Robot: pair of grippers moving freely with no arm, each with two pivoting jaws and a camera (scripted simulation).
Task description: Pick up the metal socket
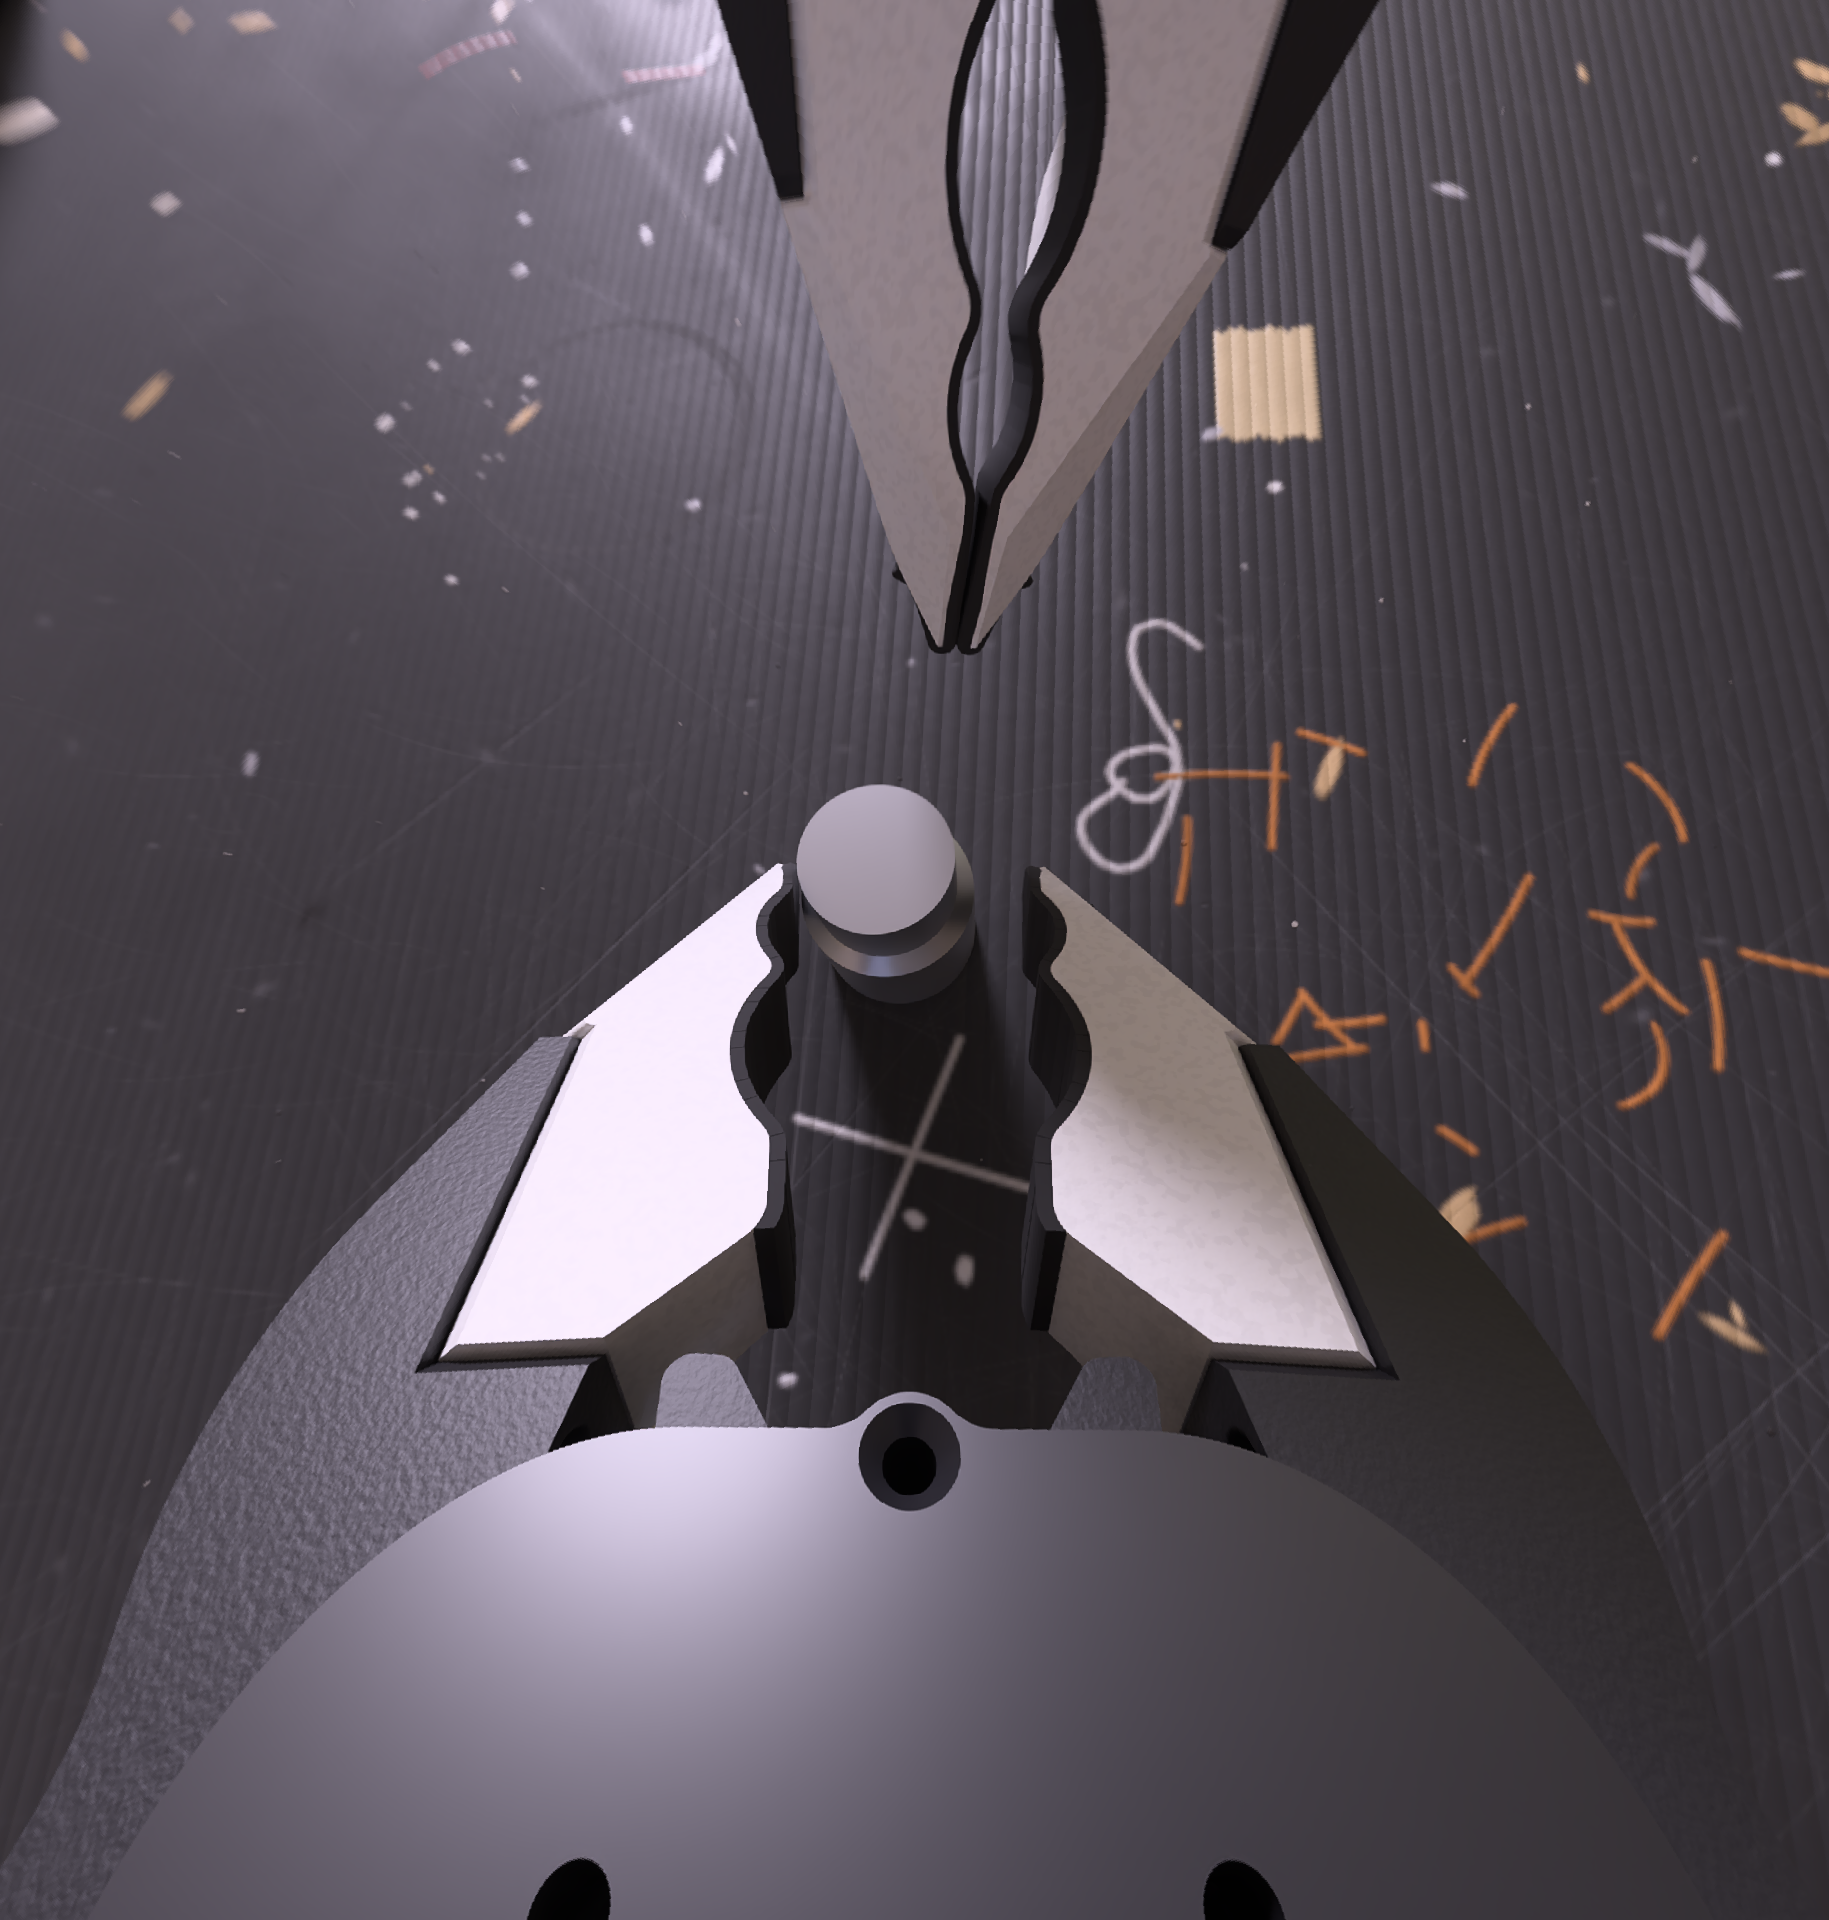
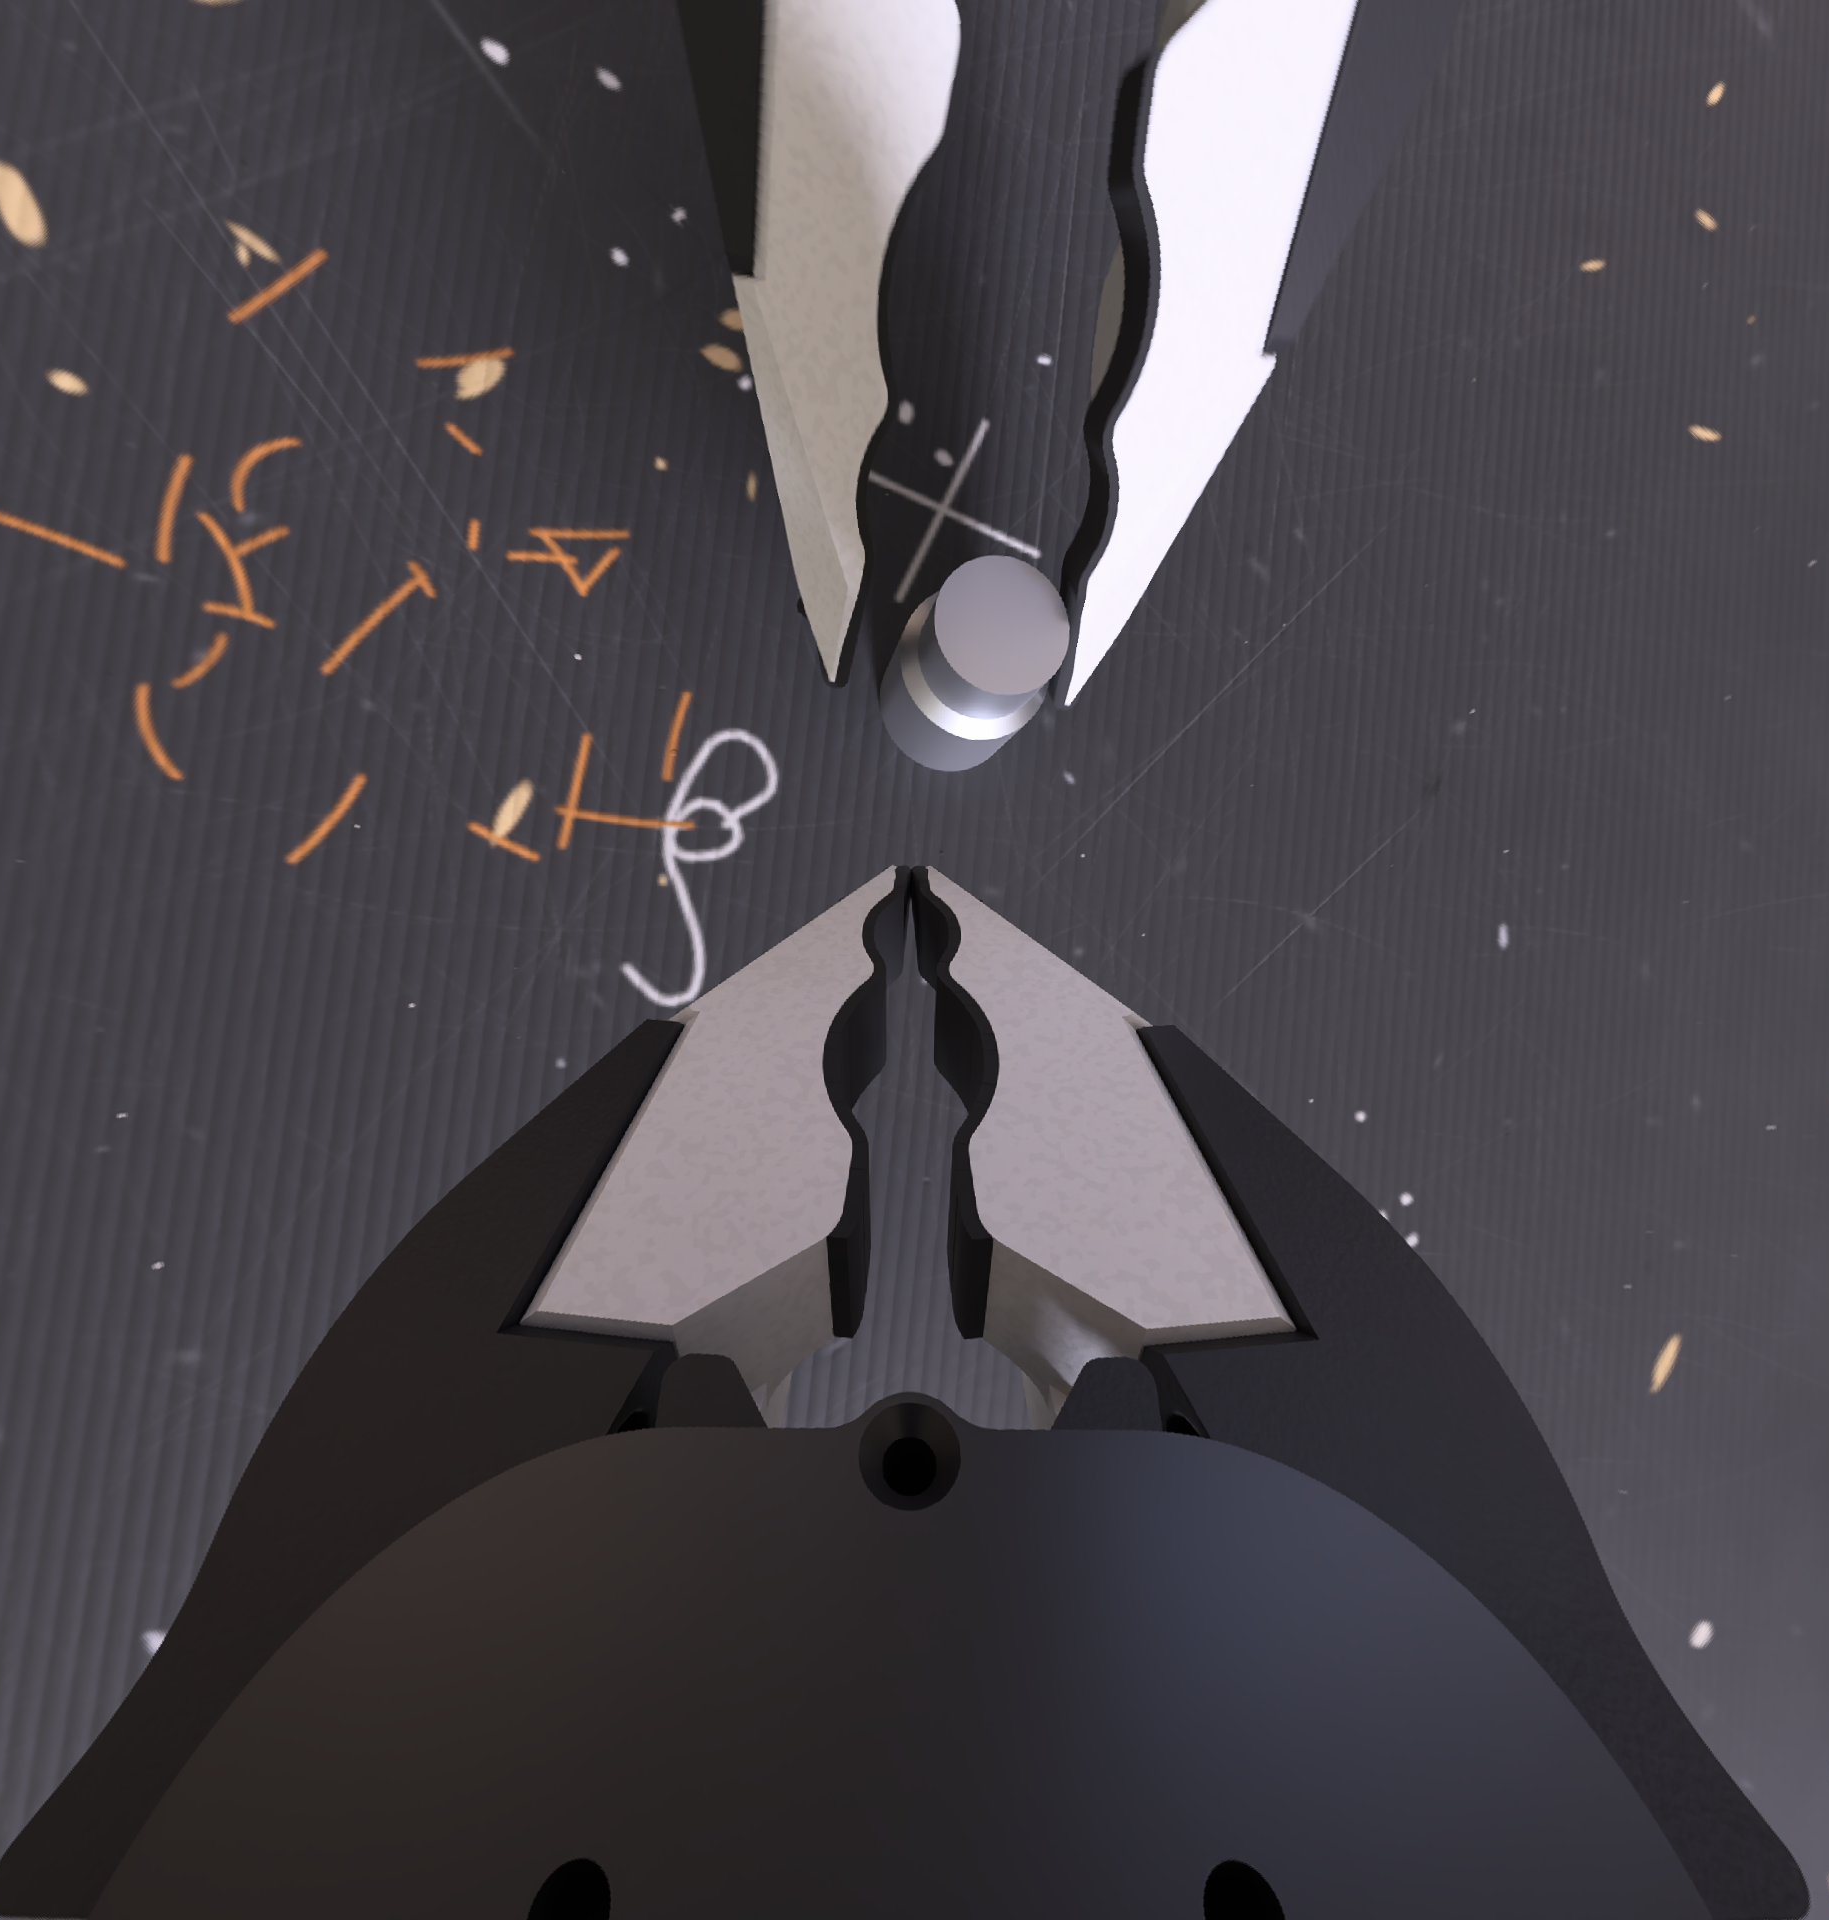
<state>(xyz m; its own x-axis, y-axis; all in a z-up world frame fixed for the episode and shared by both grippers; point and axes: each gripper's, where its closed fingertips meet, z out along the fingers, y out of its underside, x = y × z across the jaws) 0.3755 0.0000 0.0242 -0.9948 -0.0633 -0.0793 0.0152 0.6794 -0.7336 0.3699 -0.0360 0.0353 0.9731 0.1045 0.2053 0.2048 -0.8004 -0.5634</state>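
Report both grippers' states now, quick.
Left gripper: open, fingertips either side of the metal socket, not gripping it.
Right gripper: closed, empty.

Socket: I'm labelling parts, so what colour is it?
Silver-grey metal, with a flat pale top; the socket shows best in the right wrist view.

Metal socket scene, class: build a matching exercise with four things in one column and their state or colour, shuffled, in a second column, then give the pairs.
Column 1
1. left gripper
2. right gripper
3. metal socket
4. cross mark

Column 2
A. white, drawn on the dark mat
B. upright between open fingertips
C. fingers pressed together, holding nothing
D. open around the socket

Pairs: 1-D, 2-C, 3-B, 4-A
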